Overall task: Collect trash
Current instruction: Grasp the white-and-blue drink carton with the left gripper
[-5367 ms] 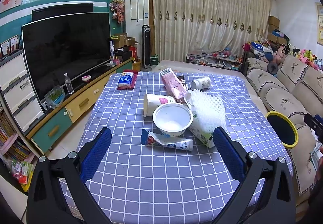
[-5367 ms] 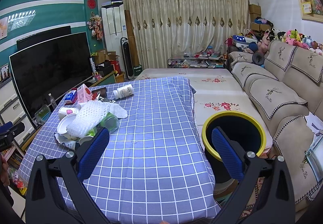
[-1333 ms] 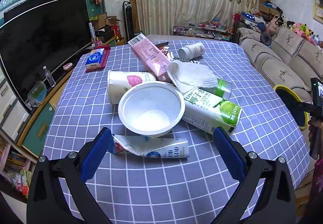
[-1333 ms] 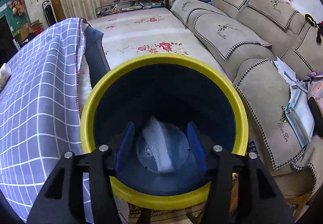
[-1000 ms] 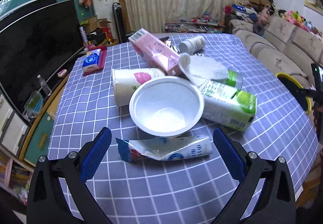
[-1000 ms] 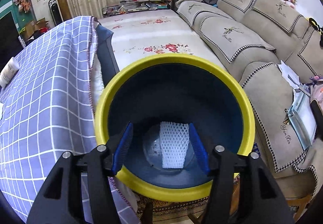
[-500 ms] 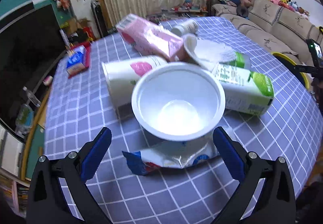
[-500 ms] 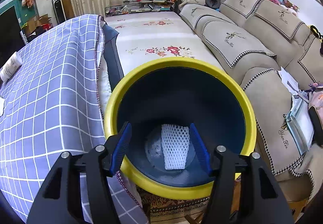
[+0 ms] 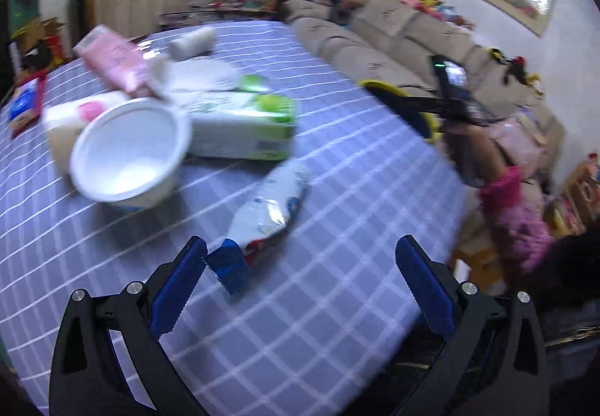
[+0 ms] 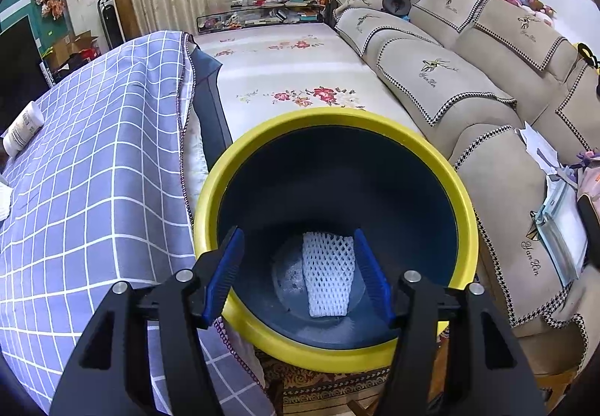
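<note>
crinkled silver-and-blue foil snack wrapper [image 9: 268, 213] flat on checked-cloth bench [image 9: 337, 168], just ahead of spread, empty left claw [image 9: 300, 281]; probably light, limp, slippery, so best pinched across its middle; right claw [image 10: 298, 266] spread over yellow-rimmed dark bin [image 10: 461, 198], pinching nothing.

My left claw [image 9: 300, 281] is a black plastic frame with two arms, each ending in a blue ribbed pad, and silver round screw heads sit at the joints behind the pads. My right claw [image 10: 300, 273] is built the same: black arms, blue toothed pads, silver screws at the pivots. Beyond the left claw's right finger I see my other arm in a fuzzy pink sleeve [image 9: 517, 213], with a dark garment below it.
</note>
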`<state>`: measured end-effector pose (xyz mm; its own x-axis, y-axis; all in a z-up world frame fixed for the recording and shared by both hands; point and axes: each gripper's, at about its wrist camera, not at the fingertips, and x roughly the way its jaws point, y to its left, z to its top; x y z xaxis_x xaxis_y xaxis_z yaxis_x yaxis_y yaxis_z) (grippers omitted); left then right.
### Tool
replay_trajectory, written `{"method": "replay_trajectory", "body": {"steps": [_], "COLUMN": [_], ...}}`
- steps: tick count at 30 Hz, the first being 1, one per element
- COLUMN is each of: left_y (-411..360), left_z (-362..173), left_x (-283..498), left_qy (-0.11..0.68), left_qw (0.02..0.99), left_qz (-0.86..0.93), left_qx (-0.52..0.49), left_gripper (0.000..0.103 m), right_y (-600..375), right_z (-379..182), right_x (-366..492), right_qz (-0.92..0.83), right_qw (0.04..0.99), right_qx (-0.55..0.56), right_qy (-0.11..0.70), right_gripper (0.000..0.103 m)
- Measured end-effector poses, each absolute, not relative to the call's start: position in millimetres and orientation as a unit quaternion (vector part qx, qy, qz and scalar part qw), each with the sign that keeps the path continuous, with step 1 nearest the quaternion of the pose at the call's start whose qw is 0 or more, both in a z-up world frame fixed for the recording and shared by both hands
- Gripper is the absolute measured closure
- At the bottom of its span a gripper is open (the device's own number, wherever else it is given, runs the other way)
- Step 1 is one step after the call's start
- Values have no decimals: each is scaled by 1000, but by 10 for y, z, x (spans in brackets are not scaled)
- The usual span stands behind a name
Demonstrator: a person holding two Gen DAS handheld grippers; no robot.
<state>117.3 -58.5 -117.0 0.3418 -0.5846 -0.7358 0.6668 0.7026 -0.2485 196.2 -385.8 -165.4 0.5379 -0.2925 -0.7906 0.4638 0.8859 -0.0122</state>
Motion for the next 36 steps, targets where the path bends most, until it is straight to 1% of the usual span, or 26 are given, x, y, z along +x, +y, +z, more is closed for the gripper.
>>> {"method": "replay_trajectory", "body": {"steps": [4,10,13,15,18,19,22,23,27,36], "left_y": [-719,-928,-1028,-1075,-1098,-1096,-1100,-1095,-1107,-1361], "left_z": [-1152,-1331,-1394,-1435,-1514,-1533,-1545,-1543,-1522,-1360], "left_x": [1200,1447,1473,1494,1536,1546,1538,1539,1482,1271], "left_qy": [419,445,456,463,476,479,476,476,479,461], "left_qw": [831,806,796,794,792,793,800,802,807,813], "left_qz": [-353,-362,-363,-354,-340,-334,-314,-309,-294,-294], "left_qx": [98,145,162,173,176,177,185,187,181,198], "left_gripper": [4,5,16,29,43,45,56,63,68,69], "right_y": [-3867,-3874,-3900,-3919,-3947,-3956,-3989,-3995,-3990,-4012], "right_z": [-1656,-1679,-1696,-1711,-1730,-1734,-1745,-1748,-1747,-1610], "right_x": [1959,1944,1936,1934,1931,1924,1912,1914,1900,1797], "right_qz": [-216,-216,-217,-217,-216,-216,-215,-215,-212,-205], "right_qw": [871,871,870,870,869,869,869,869,870,879], "right_qx": [101,103,108,110,112,113,117,119,121,127], "right_qy": [429,429,429,430,431,431,430,430,429,412], "right_gripper": [44,43,43,43,43,43,42,43,42,43]}}
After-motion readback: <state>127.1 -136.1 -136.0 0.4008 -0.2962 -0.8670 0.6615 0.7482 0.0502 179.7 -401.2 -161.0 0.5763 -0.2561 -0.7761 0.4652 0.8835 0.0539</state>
